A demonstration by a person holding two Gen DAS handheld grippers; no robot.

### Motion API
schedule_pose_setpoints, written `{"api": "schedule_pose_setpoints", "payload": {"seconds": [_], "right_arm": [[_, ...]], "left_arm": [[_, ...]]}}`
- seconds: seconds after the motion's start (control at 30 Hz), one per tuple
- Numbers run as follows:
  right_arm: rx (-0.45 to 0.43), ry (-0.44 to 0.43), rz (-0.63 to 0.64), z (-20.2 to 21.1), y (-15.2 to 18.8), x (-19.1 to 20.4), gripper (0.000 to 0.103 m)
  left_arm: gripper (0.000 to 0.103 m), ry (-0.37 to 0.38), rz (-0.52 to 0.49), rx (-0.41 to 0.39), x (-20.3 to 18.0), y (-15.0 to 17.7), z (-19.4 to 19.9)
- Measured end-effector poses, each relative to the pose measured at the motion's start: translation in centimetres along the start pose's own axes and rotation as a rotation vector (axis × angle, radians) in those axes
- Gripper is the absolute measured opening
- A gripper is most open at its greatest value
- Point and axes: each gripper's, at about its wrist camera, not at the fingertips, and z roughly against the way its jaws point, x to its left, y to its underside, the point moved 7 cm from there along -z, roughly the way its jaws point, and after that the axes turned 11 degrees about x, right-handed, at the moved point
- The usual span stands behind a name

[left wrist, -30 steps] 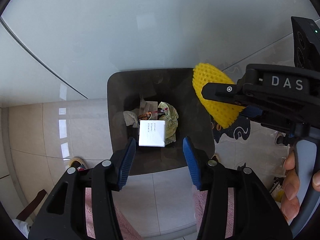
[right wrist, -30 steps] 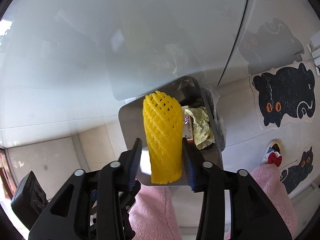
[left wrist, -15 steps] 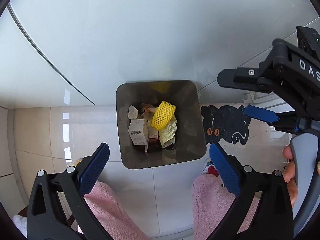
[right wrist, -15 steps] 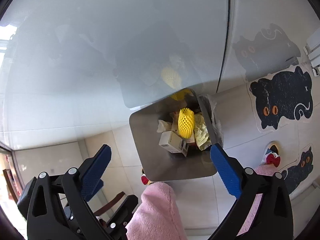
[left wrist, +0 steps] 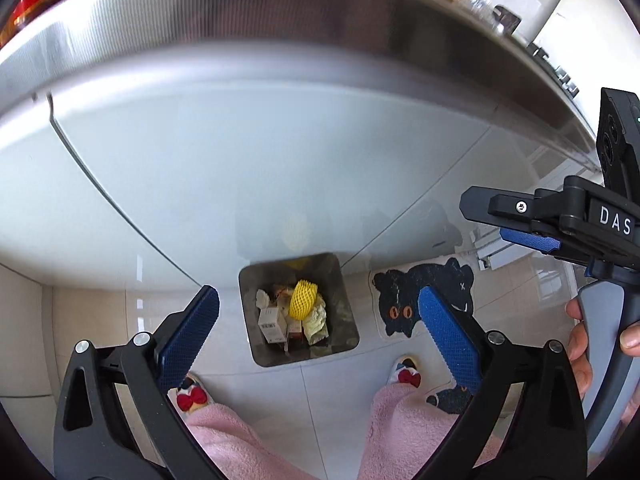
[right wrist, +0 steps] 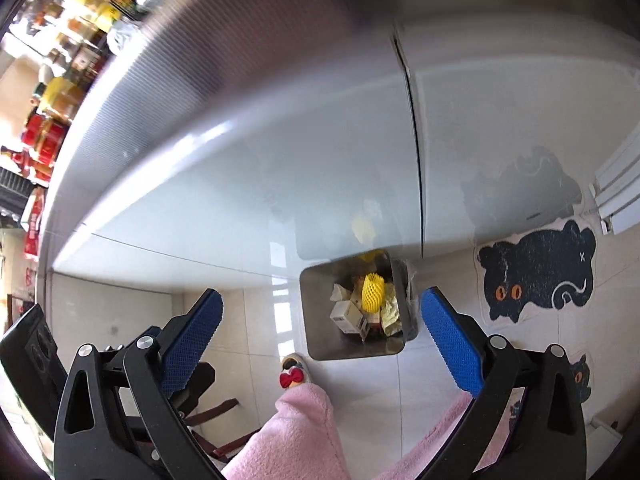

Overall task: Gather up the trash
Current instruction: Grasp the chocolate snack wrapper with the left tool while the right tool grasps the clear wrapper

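A grey square bin (left wrist: 347, 332) (right wrist: 320, 340) stands on the floor against the white cabinet front, far below both grippers. Inside it lie a yellow foam net (left wrist: 303, 304) (right wrist: 373, 293), a small white box (left wrist: 271, 323) (right wrist: 347, 315) and crumpled paper (left wrist: 316, 322) (right wrist: 390, 314). My left gripper (left wrist: 318, 334) is open, nothing between its blue pads. Likewise my right gripper (right wrist: 320, 330) is open and empty; it also shows from the side at the right of the left wrist view, its blue pad (left wrist: 530, 240) visible, with a hand (left wrist: 580, 356) on its handle.
The steel worktop edge (left wrist: 320, 28) (right wrist: 180, 80) arches overhead, with jars and bottles (right wrist: 60, 92) behind it. A black cat-shaped mat (left wrist: 424, 300) (right wrist: 536, 276) lies right of the bin. Pink trouser legs (left wrist: 396, 420) (right wrist: 304, 436) and bow slippers (left wrist: 191, 396) stand on the pale tiles.
Both grippers opened and rose well above the bin. The yellow foam net left the right gripper and the white box the left; both now lie in the bin. The worktop edge has come into view.
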Motion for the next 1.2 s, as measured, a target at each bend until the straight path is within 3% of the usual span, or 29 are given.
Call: {"api": "schedule_pose_setpoints", "payload": {"seconds": [0.23,0.5,0.67,0.8,0.83,1.0,1.2], "right_arm": [[-0.221,-0.016,0.071,10.3,-3.1,2.2,0.1],[-0.361,0.037,0.007,15.1,-9.6,0.5,0.1],[-0.379,0.002,-0.034,15.8,-14.4,-0.8,0.099],[-0.335,0.021,0.001,14.4,-17.8,-0.8,0.068],[-0.324,0.031,0.011,13.9,-18.4,-0.8,0.065],[-0.288,0.077,0.047,11.8,-20.3,-0.9,0.056],[-0.255,0.077,0.046,10.3,-21.2,-1.5,0.052]], "left_arm": [[0.095,0.014,-0.033,-0.169,-1.3,-4.3,8.5],[0.092,0.026,-0.086,-0.27,-3.2,-11.2,12.4],[0.08,0.05,-0.114,-0.279,-4.2,-16.0,12.2],[0.071,0.089,-0.134,-0.273,-5.4,-19.6,10.9],[0.068,0.1,-0.135,-0.269,-5.7,-20.3,10.5],[0.054,0.121,-0.146,-0.253,-7.0,-23.1,8.6],[0.054,0.149,-0.134,-0.207,-7.7,-25.0,6.1]]}}
